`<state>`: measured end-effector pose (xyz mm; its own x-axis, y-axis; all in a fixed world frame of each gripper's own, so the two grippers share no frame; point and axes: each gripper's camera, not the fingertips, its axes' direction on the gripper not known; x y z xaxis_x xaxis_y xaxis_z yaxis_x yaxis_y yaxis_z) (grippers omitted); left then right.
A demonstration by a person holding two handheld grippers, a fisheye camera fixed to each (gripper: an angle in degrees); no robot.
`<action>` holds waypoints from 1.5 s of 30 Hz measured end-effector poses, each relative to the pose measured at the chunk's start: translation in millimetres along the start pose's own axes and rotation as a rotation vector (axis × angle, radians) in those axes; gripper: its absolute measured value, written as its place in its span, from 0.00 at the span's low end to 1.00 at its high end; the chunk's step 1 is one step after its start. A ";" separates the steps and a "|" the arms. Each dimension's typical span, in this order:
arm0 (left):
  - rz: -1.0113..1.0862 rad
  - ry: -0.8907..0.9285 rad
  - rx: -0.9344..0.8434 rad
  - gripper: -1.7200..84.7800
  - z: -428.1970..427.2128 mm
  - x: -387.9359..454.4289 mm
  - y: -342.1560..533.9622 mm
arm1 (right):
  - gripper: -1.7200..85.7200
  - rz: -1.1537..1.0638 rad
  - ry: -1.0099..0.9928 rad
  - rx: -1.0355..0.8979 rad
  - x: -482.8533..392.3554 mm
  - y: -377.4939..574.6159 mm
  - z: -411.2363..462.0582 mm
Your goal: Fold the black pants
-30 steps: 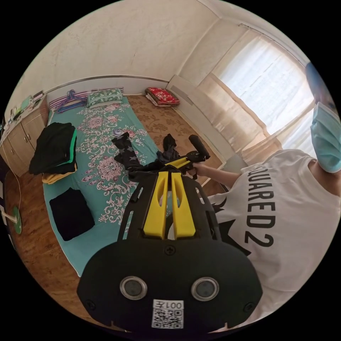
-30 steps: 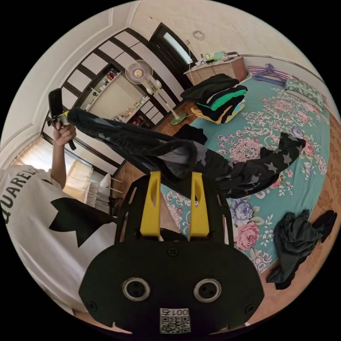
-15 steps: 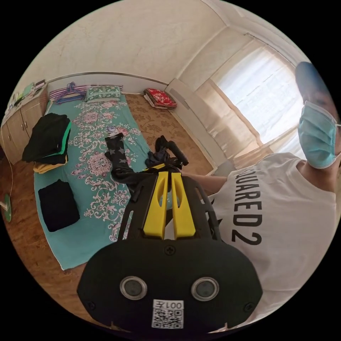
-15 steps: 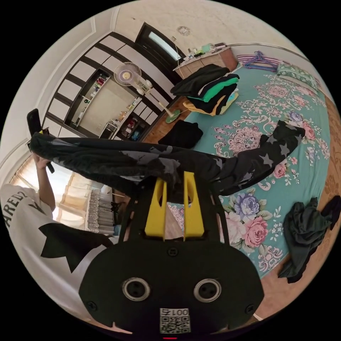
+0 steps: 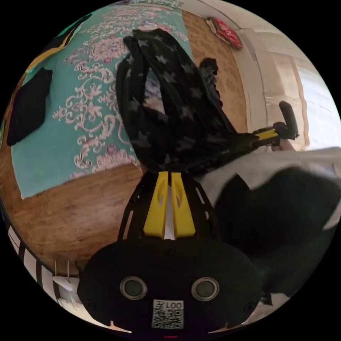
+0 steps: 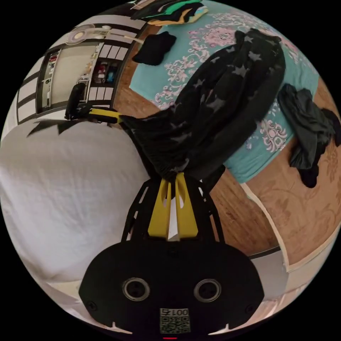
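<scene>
Left tool (image 5: 167,174) and right tool (image 6: 174,174) each clamp the starred black pants (image 5: 170,117); jaw tips buried in cloth

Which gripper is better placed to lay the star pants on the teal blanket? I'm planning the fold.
Neither clearly. The left gripper and right gripper each pinch a waist corner of the pants, whose legs reach the teal blanket; lower both together.

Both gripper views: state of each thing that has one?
black pants: held up by the waist, legs trailing toward the teal sheet
left gripper: shut on the pants
right gripper: shut on the pants
dark garment: crumpled on the mat
folded black item: flat on the sheet
</scene>
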<state>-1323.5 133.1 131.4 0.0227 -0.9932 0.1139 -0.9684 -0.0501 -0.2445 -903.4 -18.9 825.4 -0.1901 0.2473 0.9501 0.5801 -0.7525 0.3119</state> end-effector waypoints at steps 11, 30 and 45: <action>0.234 -0.102 0.869 0.01 -397.4 84.6 -310.3 | 0.04 -0.167 0.738 0.823 -67.8 -147.6 -427.6; 0.401 -0.228 0.726 0.01 -249.0 75.5 -351.0 | 0.04 -0.480 0.860 0.756 -179.7 -97.3 -303.6; -0.058 -0.292 0.212 0.01 174.7 -74.3 -444.2 | 0.04 -0.240 0.482 -0.009 -19.4 -254.3 55.2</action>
<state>-851.6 210.9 63.3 0.1752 -0.9747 -0.1389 -0.8910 -0.0969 -0.4436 -1003.5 201.3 727.6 -0.6597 0.1059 0.7440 0.4695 -0.7150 0.5180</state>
